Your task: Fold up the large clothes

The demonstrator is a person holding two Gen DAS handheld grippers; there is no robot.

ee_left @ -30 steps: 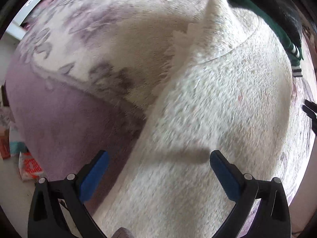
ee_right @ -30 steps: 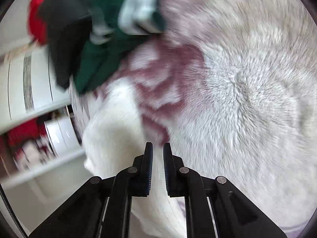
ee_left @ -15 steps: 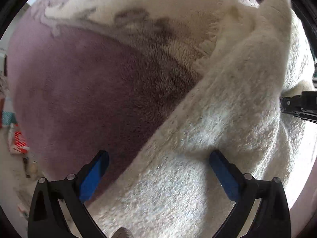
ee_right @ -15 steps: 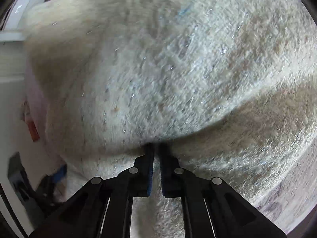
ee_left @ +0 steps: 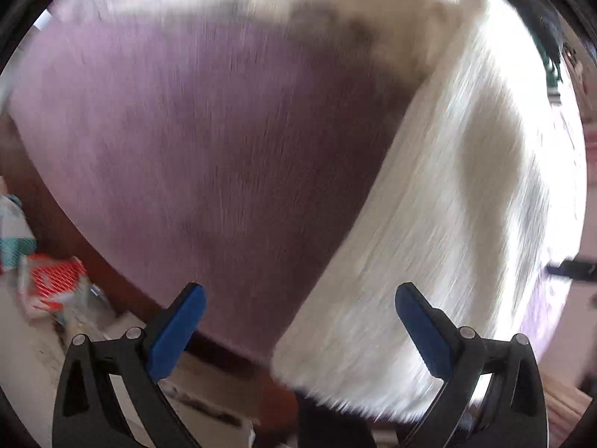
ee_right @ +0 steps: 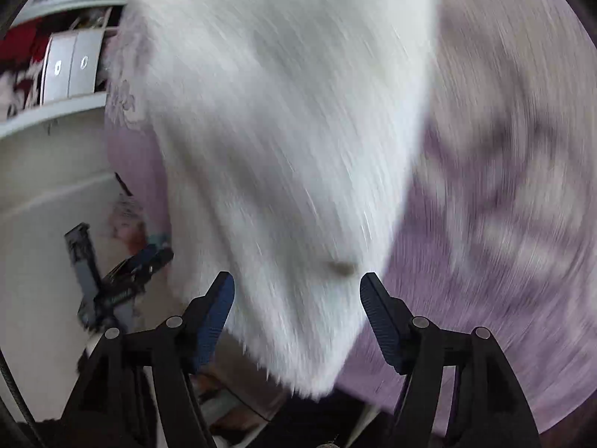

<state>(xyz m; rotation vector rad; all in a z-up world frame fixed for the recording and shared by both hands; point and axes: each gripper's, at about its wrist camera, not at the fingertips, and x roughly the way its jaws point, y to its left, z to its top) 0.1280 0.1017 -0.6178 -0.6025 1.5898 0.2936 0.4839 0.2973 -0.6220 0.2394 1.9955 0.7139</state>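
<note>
**Fluffy white garment let go on the bed, fold only partly made**

While both views are smeared by motion, the main facts can be read. The right gripper [ee_right: 296, 295] has its jaws opening, and the fluffy white garment [ee_right: 283, 130] lies below and between its blue pads [ee_right: 218, 310] without being pinched by them. The left gripper [ee_left: 300, 310] stands wide apart as well, holding nothing; the garment's near edge [ee_left: 335, 384] hangs just under its right finger. The garment rests as a long doubled band on the purple blanket [ee_left: 186, 142], its lower end drooping over the bed's side toward the floor. In the right wrist view the left gripper shows small beside the bed, near white shelves [ee_right: 63, 67].

Judging from this, one lengthwise fold appears laid and released. What remains, I think, is to square the edges, bring the overhanging end back up onto the blanket, and fold the band across into a compact stack. Dark green clothing [ee_left: 548, 59] at the far edge likely awaits its turn.
</note>
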